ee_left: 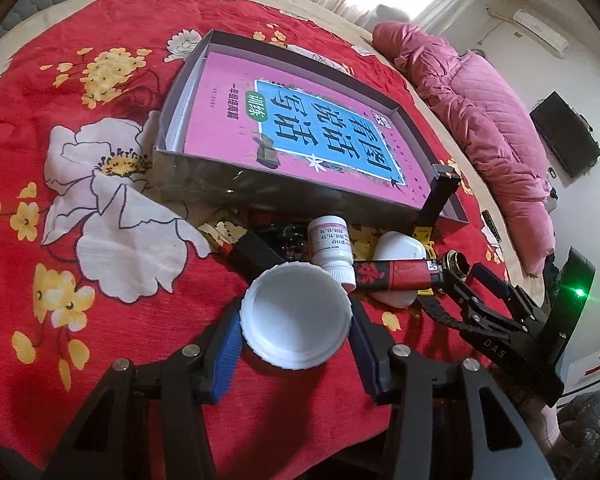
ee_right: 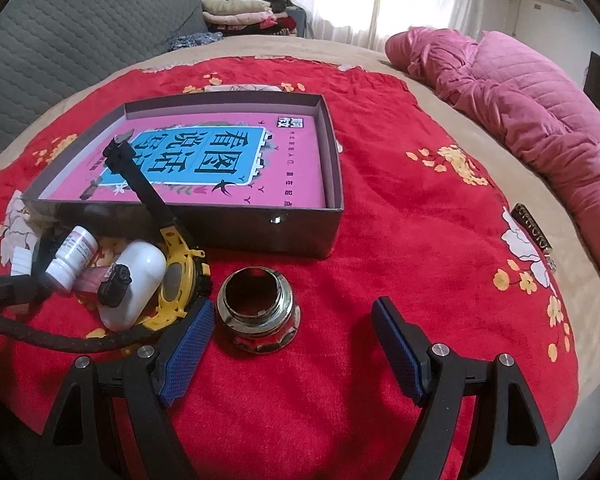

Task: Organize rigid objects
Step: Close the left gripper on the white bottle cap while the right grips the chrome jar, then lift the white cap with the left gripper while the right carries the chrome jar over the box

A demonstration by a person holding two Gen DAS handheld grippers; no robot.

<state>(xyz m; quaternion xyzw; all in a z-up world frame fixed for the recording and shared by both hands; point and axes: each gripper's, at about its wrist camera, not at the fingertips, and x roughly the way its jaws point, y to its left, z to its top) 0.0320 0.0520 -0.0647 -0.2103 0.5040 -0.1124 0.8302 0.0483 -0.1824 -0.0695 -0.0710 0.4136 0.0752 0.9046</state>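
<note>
A bright bedroom, daylight behind pale curtains

A red flowered cloth [ee_right: 380, 240] covers the beige bed [ee_right: 440, 80]; a pink quilt [ee_right: 520, 120] is bunched by the white wall, a grey quilted headboard [ee_right: 60, 40] beside folded clothes [ee_right: 240, 12].

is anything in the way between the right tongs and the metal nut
Nothing visible. The metal nut sits on bare red cloth just ahead of the open right tongs, nearer their left pad. The yellow watch lies beside it.

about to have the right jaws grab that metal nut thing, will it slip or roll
The metal nut looks polished, so probably slick against the pads. It sits flat on its wide flanged base on the red cloth, so rolling seems unlikely. Thick metal suggests it is heavy for its size.
</note>
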